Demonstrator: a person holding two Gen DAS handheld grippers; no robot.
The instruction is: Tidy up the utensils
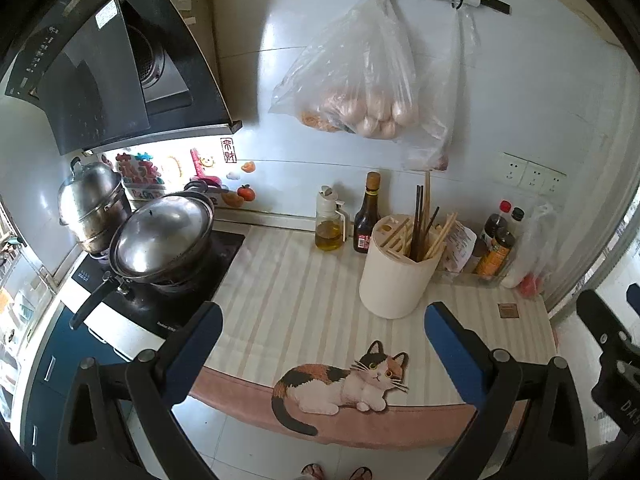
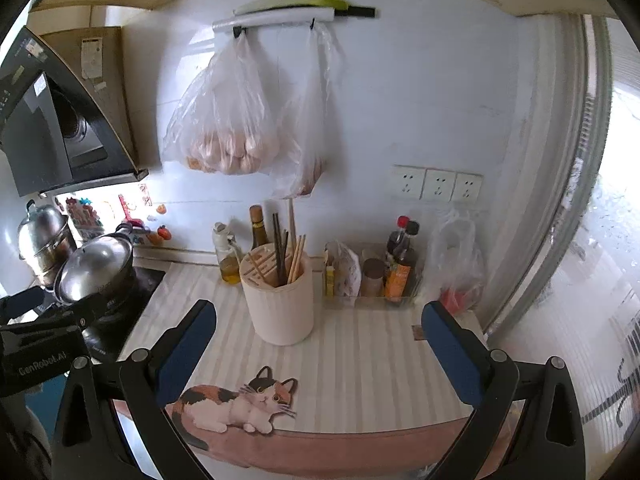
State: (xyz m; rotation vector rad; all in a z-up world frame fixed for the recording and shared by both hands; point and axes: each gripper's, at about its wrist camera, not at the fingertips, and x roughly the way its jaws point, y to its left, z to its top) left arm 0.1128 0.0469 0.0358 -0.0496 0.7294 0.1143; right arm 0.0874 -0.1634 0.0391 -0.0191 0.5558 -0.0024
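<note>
Chopsticks (image 1: 420,222) beside "GenRobot.AI" gripper (image 2: 319,336)

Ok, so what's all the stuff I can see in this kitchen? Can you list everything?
holder: one, cream, on the mat, middle
chopsticks: a bunch, tan and dark, standing in the holder
mat: one, striped, with a cat picture, over the counter
oil bottle: one, clear with yellow oil, by the wall
dark bottle: one, brown, beside the oil bottle
sauce bottles: several, right of the holder
bags: two, clear, hanging from wall hooks
pots: two, steel, on the stove
sockets: three, white, on the wall
left hand-held gripper: open, empty
right hand-held gripper: open, empty
</note>
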